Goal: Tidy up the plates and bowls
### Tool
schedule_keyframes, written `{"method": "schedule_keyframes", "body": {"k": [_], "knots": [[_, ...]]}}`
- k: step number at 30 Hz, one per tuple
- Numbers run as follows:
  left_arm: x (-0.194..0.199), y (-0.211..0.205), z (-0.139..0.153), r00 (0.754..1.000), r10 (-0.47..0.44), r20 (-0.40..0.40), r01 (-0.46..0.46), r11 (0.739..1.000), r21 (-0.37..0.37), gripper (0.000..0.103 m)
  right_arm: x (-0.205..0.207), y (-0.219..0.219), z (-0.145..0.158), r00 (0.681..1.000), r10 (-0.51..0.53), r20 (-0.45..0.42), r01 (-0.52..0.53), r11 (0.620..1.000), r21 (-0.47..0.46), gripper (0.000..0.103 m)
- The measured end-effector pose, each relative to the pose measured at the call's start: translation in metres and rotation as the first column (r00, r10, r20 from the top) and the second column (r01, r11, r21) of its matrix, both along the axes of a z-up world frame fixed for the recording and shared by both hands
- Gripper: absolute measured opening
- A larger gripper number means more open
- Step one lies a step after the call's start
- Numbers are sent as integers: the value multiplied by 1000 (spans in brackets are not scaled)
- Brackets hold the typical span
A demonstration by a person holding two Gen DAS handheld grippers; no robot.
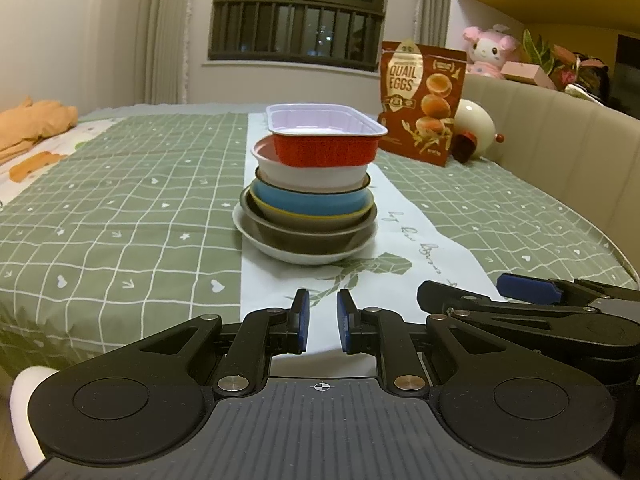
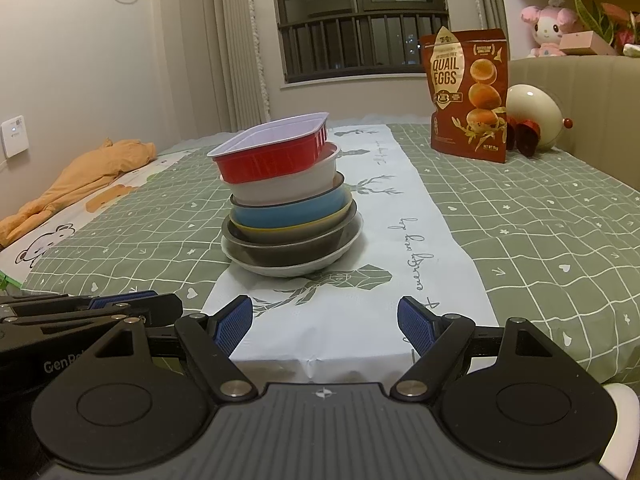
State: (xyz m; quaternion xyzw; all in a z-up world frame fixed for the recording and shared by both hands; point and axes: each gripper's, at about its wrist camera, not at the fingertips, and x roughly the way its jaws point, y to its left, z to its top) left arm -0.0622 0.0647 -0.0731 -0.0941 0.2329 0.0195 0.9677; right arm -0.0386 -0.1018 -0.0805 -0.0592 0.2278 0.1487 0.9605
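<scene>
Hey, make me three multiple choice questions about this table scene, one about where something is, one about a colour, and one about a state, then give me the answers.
1. Where does the quail eggs bag stand?
A. Behind the dish stack, to its right
B. On top of the stack
C. Between the right gripper's jaws

2. What colour is the outside of the rectangular tray on top of the stack?
A. Green
B. Red
C. Black

3. How does the right gripper stand?
A. Shut on a bowl
B. Open, nothing between its jaws
C. Shut on the tray

Answers:
1 A, the bag stands upright on the tablecloth beyond the stack.
2 B, its ribbed wall is red, its inside white.
3 B, its blue pads stand wide apart over the white runner.
</scene>
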Motion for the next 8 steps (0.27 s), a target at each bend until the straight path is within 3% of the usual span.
{"method": "schedule_keyframes", "body": {"k": [5,8], "knots": [[6,2,-2,999,37,-19,-37,999,9,18,4,-1,0,1000,4,-11,-4,1000,8,80],[21,14,-9,993,80,-90,-82,997,-14,18,16,-7,1,1000,9,-19,-9,999,33,80]]}}
